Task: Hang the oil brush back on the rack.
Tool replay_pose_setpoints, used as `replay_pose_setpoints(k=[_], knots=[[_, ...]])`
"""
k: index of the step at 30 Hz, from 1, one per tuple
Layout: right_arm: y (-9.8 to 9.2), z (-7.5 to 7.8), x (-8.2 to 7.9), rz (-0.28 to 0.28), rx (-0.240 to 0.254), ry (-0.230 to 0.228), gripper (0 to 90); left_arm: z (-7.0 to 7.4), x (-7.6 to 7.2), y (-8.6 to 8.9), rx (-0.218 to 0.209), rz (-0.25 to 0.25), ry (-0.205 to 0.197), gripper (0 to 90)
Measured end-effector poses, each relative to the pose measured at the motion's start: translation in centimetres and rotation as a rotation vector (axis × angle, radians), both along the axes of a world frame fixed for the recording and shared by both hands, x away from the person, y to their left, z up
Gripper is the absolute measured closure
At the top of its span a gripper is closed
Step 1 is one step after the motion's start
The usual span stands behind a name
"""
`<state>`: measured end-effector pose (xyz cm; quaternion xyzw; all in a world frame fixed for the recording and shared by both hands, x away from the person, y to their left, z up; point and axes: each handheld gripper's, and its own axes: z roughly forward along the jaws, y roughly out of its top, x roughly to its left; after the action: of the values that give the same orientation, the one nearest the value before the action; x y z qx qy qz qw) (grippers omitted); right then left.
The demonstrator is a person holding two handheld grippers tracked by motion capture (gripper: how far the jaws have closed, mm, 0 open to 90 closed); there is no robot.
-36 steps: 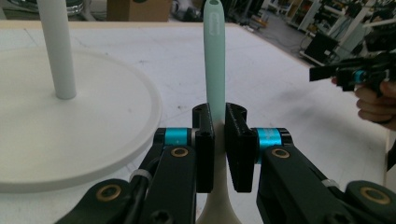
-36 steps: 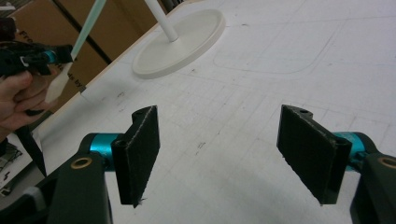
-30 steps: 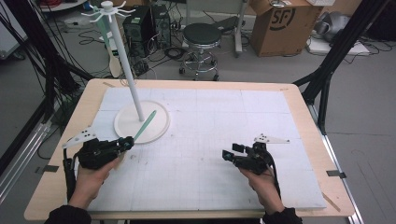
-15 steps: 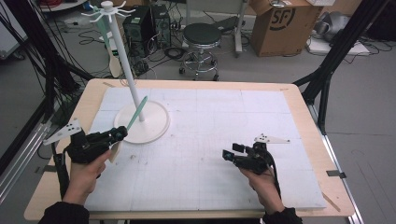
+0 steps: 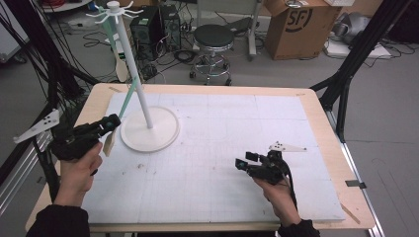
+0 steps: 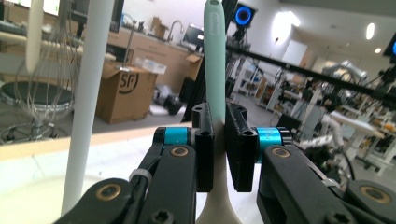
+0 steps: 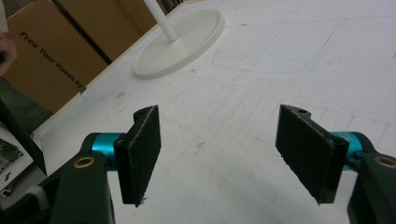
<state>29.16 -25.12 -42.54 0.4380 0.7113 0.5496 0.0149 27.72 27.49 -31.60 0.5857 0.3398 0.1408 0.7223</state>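
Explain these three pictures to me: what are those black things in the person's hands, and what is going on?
A person sits at a table covered by a white mat, holding a hand-operated grasping tool in each hand. One picture looks down from above; the other two come from cameras riding on the tools. The left tool is clamped on a mint-green spatula, handle pointing up beside the white stand, a hook-topped pole on a round base. The right tool rests over the mat with its jaws open and nothing between them.
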Motion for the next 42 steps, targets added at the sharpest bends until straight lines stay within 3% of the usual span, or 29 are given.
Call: replay_pose_setpoints(k=[8, 16, 31, 42], knots=[[-0.1, 0.0, 0.0, -0.005, 0.003, -0.004, 30.3, 2.2, 0.3, 0.9, -0.043, 0.024, -0.059, 82.6], [-0.2, 0.0, 0.1, -0.005, 0.006, -0.005, 30.2, 3.9, 0.9, 2.1, -0.08, 0.051, -0.091, 82.6], [-0.2, 0.0, 0.2, -0.005, 0.007, -0.001, 30.3, 5.3, 2.1, 2.8, -0.134, 0.052, -0.129, 82.5], [-0.1, -0.1, 0.2, -0.004, 0.002, 0.001, 30.3, 6.6, 2.6, 3.3, -0.136, 0.066, -0.153, 82.5]])
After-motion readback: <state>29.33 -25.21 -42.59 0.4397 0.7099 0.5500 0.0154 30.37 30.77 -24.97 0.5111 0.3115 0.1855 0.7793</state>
